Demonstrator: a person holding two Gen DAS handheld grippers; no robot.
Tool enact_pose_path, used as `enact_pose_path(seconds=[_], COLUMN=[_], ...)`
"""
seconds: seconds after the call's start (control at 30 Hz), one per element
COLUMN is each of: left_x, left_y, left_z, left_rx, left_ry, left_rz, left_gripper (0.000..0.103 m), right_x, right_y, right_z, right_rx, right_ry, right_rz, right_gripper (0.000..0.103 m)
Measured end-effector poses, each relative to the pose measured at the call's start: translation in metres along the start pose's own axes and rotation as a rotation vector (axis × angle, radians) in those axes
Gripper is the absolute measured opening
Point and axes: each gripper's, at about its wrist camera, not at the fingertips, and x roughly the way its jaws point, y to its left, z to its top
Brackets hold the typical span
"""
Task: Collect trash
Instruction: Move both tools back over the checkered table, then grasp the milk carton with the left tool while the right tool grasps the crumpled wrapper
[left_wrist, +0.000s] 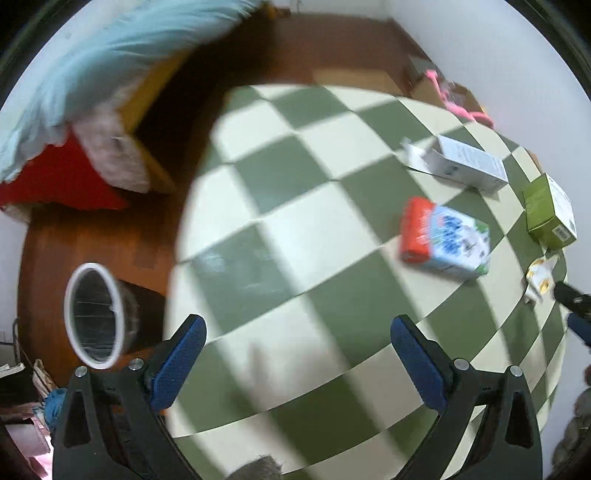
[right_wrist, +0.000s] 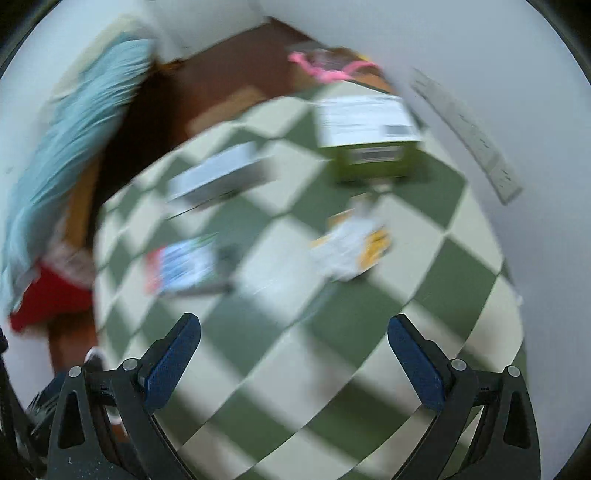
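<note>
Left wrist view shows my left gripper (left_wrist: 297, 330) spread wide, its blue-padded fingers (left_wrist: 181, 365) empty above the round table with the green-and-cream checked cloth (left_wrist: 280, 206). On the cloth, well ahead of the jaws and off to the right, lies a flat carton with a red end and blue-and-white print (left_wrist: 447, 238). Beyond it rests a long white cardboard box with an open flap (left_wrist: 469, 164), and near the right rim of the table stands a green box with a white side panel (left_wrist: 550, 212). Just below that green box is a crumpled white-and-yellow wrapper (left_wrist: 539, 277), with the dark tip of my right gripper (left_wrist: 572, 310) beside it at the frame edge. Down on the brown wooden floor to the left sits a wire-mesh bin with a white rim (left_wrist: 94, 314), well apart from the trash. A pale blue cushion over a red cloth (left_wrist: 92, 74) fills the upper left.

Right wrist view is badly blurred. My right gripper (right_wrist: 293, 328) is also spread open and holds nothing. The crumpled wrapper (right_wrist: 351, 243) lies ahead of its fingers, the green box (right_wrist: 369, 147) farther on, the red-ended carton (right_wrist: 181, 267) to the left, and the white box (right_wrist: 218, 173) beyond that. A pink object (right_wrist: 325, 70) lies past the far table edge; I cannot tell what it is.
</note>
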Motion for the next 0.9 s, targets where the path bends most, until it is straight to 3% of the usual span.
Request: enact_pose_path(seconds=[0.1, 0.23, 0.37, 0.5, 0.57, 0.6, 0.67, 0.73, 0.9], left_x=[0.006, 0.0, 0.006, 0.014, 0.017, 0.02, 0.025, 0.032, 0.05], left_y=[-0.026, -0.065, -0.088, -0.101, -0.108, -0.112, -0.118, -0.123, -0.131], left_z=[0.015, 0.033, 0.046, 0.055, 0.055, 0.054, 0.052, 0.051, 0.053], left_rx=[0.014, 0.149, 0.224, 0.262, 0.287, 0.307, 0.331, 0.344, 0.354], left_ry=[0.012, -0.043, -0.033, -0.018, -0.007, 0.0, 0.009, 0.02, 0.046], left_rz=[-0.015, -0.018, -0.035, -0.051, -0.044, -0.038, -0.021, -0.005, 0.032], left_gripper=[0.102, 0.102, 0.102, 0.102, 0.102, 0.102, 0.102, 0.102, 0.102], right_x=[0.03, 0.056, 0.069, 0.075, 0.075, 0.072, 0.07, 0.064, 0.048], right_y=[-0.02, -0.022, -0.018, -0.019, -0.018, -0.019, -0.023, -0.027, -0.032], right_z=[0.025, 0.043, 0.053, 0.061, 0.062, 0.059, 0.057, 0.054, 0.045], right_rx=[0.039, 0.028, 0.004, -0.011, -0.031, -0.04, -0.049, -0.041, -0.046], right_ry=[0.029, 0.043, 0.045, 0.025, 0.005, -0.004, -0.007, -0.013, -0.027], right_rz=[-0.023, -0.035, -0.045, -0.07, -0.093, -0.094, -0.087, -0.069, -0.046], right_gripper=[0.088, 0.087, 0.083, 0.066, 0.054, 0.041, 0.035, 0.023, 0.014])
